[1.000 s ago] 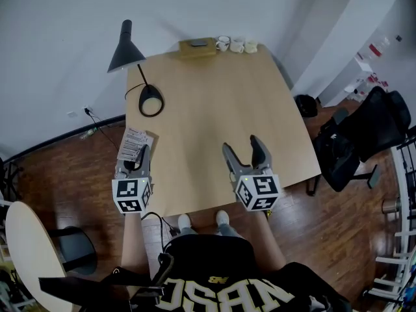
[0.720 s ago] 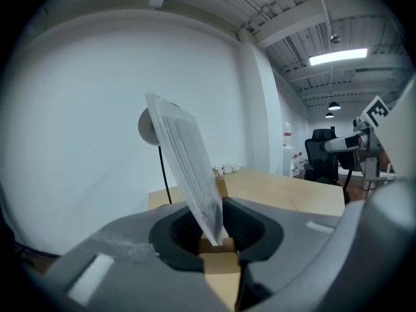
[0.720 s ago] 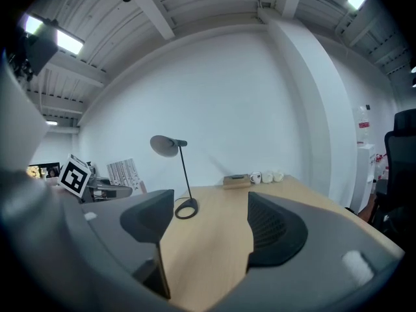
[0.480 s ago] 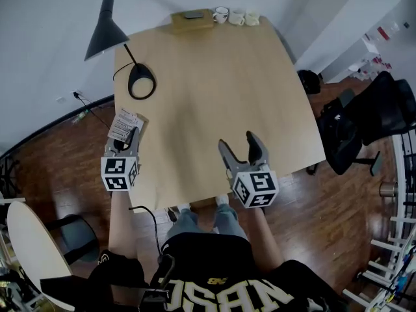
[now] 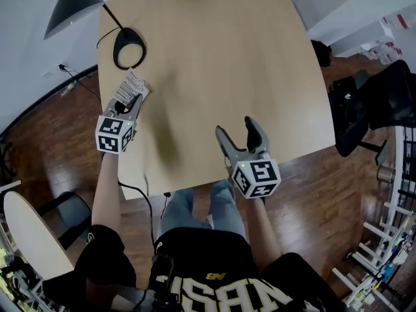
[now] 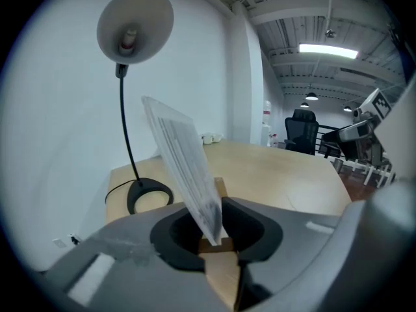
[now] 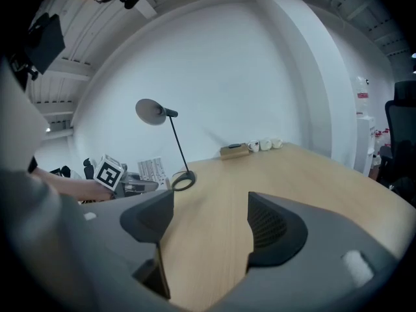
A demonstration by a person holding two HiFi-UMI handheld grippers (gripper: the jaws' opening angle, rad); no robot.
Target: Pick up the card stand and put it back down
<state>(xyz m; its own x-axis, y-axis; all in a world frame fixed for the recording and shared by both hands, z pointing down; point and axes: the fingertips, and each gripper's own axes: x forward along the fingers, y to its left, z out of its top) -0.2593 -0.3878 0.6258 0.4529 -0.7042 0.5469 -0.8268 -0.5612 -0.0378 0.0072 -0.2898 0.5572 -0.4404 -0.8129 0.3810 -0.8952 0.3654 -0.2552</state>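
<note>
- Jaws of the left gripper are pressed together on the wooden foot of the card stand; its clear card rises from between them and leans to the left.
- From the head view, the card stand is just in front of the round base of the lamp, on the person's side of it, at the left edge of the table. Whether the foot rests on the wood I cannot tell.
- At the far edge of the table, well to the right of the lamp, a wooden box lies with small white cups beside it.
- Further right of the lamp and nearer to the person, the right gripper is over the table with its jaws apart; only bare wood shows between them.
- Far right of the lamp, off the table, a black office chair stands on the floor.
</note>
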